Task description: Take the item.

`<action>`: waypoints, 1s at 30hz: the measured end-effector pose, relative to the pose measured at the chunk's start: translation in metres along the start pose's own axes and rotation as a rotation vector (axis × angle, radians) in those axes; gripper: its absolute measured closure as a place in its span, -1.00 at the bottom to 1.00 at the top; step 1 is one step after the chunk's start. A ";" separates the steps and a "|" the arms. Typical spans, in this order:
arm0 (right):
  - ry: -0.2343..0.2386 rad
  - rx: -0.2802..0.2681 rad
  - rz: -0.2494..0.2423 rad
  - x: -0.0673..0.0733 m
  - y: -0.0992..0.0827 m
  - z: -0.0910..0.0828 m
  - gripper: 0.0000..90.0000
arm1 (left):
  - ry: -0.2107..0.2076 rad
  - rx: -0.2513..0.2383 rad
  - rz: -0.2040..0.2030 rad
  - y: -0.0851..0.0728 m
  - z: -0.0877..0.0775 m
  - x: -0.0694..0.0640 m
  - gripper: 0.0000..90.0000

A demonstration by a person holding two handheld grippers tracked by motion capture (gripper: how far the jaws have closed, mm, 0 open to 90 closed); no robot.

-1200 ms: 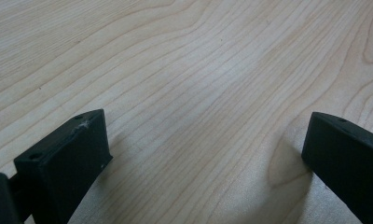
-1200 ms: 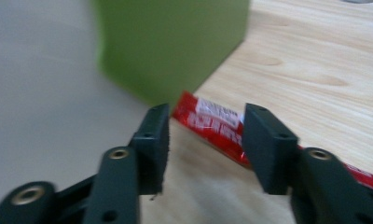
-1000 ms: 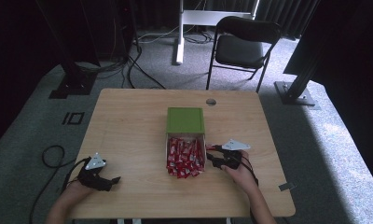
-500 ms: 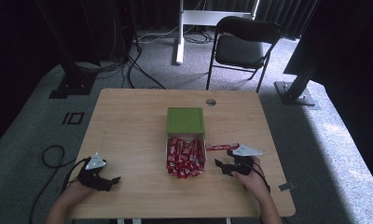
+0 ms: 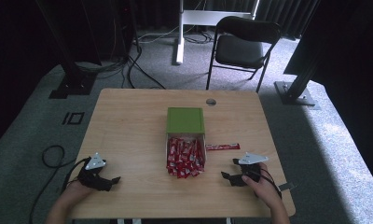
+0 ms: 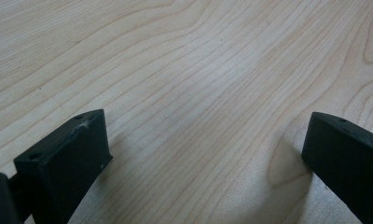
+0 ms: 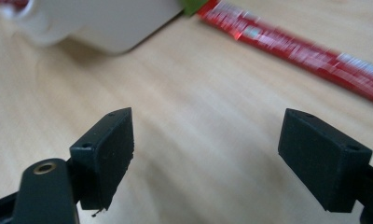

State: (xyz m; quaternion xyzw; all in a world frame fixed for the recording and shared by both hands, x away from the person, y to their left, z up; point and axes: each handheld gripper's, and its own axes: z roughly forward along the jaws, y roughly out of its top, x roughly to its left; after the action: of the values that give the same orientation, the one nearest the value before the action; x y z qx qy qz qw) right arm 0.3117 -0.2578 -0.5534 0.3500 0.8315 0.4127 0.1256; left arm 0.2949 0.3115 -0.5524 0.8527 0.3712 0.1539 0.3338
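From the high view I see my right gripper point(image 5: 230, 171) near the table's point(image 5: 128, 121) front right edge, its jaws spread wide with nothing between them; they have just been opening. The single red sachet point(image 5: 222, 146) lies flat on the wood just right of the white box point(image 5: 167, 148), well apart from that gripper. The box holds a heap of red sachets point(image 5: 185, 157) that spills toward me, and its green lid point(image 5: 185, 120) stands tipped back at the far end. My left gripper point(image 5: 111, 179) rests at the front left corner, far from the box. A black chair point(image 5: 243, 44) stands on the carpet beyond the table. In the left gripper view, the left gripper point(image 6: 203, 154) has both black jaws wide apart over bare wood grain, holding nothing. In the right gripper view, the right gripper point(image 7: 208, 149) shows the same wide gap, empty, with the table below. Ahead of it, the red sachet point(image 7: 296, 49) runs slantwise across the upper right, blurred, and the white box point(image 7: 100, 21) sits at upper left with a sliver of the green lid point(image 7: 193, 5) beside it.
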 end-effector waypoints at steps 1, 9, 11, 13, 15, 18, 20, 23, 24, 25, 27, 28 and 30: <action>0.008 0.004 0.001 0.001 -0.001 -0.001 -0.60 | 0.000 0.000 0.000 0.000 0.000 0.000 -0.97; 0.016 0.021 -0.026 0.004 -0.009 -0.008 -0.60 | 0.000 0.000 0.000 0.000 0.000 0.000 -0.97; 0.025 0.031 -0.041 0.004 -0.010 -0.010 -0.60 | 0.000 0.000 0.000 0.000 0.000 0.000 -0.97; 0.033 0.027 -0.038 0.004 -0.012 -0.013 -0.60 | 0.000 0.001 0.001 0.000 0.000 0.000 -0.97; 0.036 0.025 -0.045 0.004 -0.013 -0.015 -0.60 | 0.000 0.000 0.000 0.000 0.000 0.000 -0.97; 0.029 0.030 -0.057 0.002 -0.016 -0.016 -0.60 | 0.000 0.000 0.000 0.000 0.000 0.000 -0.97; 0.031 0.049 -0.073 0.002 -0.019 -0.017 -0.60 | 0.000 0.001 0.000 0.000 0.000 0.000 -0.97; 0.040 0.053 -0.093 0.002 -0.021 -0.020 -0.60 | 0.000 0.000 -0.001 0.000 0.000 0.000 -0.97; 0.045 0.060 -0.104 0.002 -0.022 -0.021 -0.60 | 0.000 0.001 0.000 0.000 0.000 0.000 -0.97; 0.041 0.065 -0.111 0.002 -0.023 -0.021 -0.61 | 0.000 0.000 0.000 0.000 0.000 0.000 -0.97; 0.031 0.066 -0.117 0.001 -0.024 -0.023 -0.61 | 0.000 -0.001 -0.001 0.000 0.000 0.000 -0.97; 0.038 0.068 -0.135 0.001 -0.025 -0.024 -0.61 | 0.000 0.000 -0.001 0.000 0.000 0.000 -0.97; 0.045 0.069 -0.143 0.001 -0.026 -0.025 -0.61 | 0.001 0.000 0.001 0.000 0.000 0.000 -0.97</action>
State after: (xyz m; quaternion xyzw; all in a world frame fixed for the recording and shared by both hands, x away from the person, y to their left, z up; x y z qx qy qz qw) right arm 0.2861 -0.2827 -0.5578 0.2846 0.8707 0.3815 0.1238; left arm 0.2949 0.3115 -0.5523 0.8530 0.3707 0.1543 0.3334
